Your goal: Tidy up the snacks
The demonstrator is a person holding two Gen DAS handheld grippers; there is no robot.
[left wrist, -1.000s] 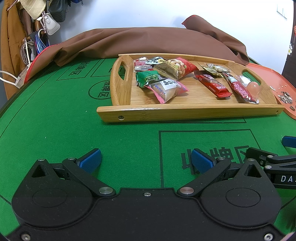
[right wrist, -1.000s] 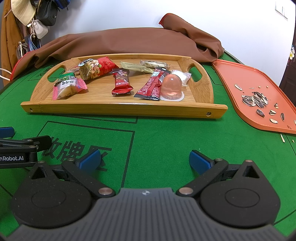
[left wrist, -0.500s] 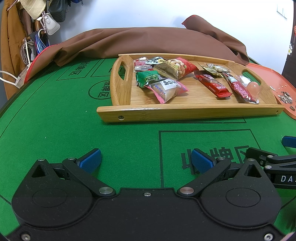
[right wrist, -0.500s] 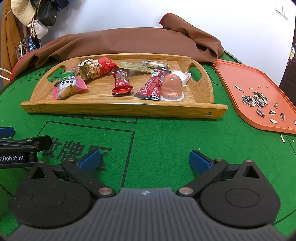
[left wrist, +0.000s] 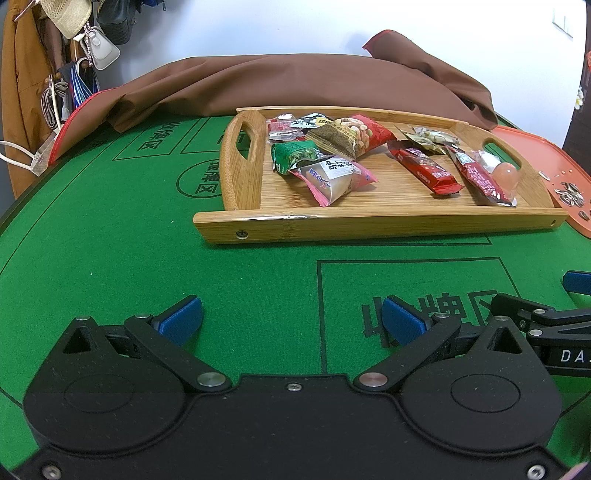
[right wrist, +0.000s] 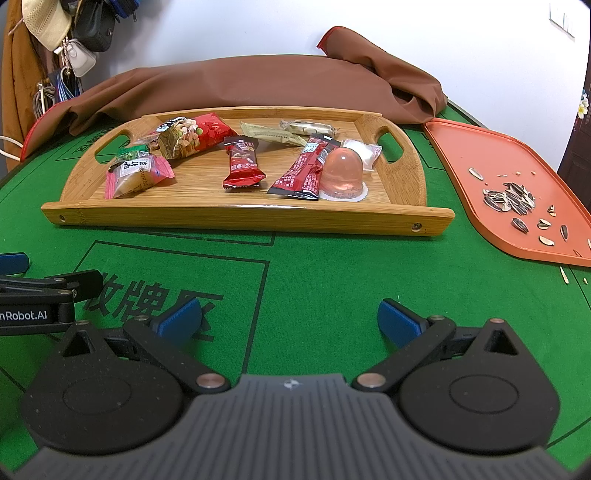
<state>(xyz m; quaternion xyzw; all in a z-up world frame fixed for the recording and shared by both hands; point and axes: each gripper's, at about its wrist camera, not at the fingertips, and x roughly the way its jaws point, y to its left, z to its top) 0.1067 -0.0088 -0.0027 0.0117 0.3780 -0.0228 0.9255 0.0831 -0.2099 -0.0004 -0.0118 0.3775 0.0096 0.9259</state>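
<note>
A bamboo tray (left wrist: 332, 227) (right wrist: 236, 216) on the green felt table holds several wrapped snacks: a pink-edged pastry pack (right wrist: 135, 177), a red nut bag (right wrist: 194, 134), a red bar (right wrist: 242, 166), a longer red pack (right wrist: 304, 170) and a pink jelly cup (right wrist: 341, 173). My left gripper (left wrist: 291, 319) hovers low over the felt in front of the tray, open and holding nothing. My right gripper (right wrist: 290, 319) is beside it, also open and holding nothing. Each gripper shows at the edge of the other's view.
An orange tray (right wrist: 491, 162) with several sunflower seeds (right wrist: 511, 199) lies right of the bamboo tray. A brown cloth (right wrist: 258, 85) is heaped behind it. Bags and a hat (left wrist: 74, 14) hang at the back left.
</note>
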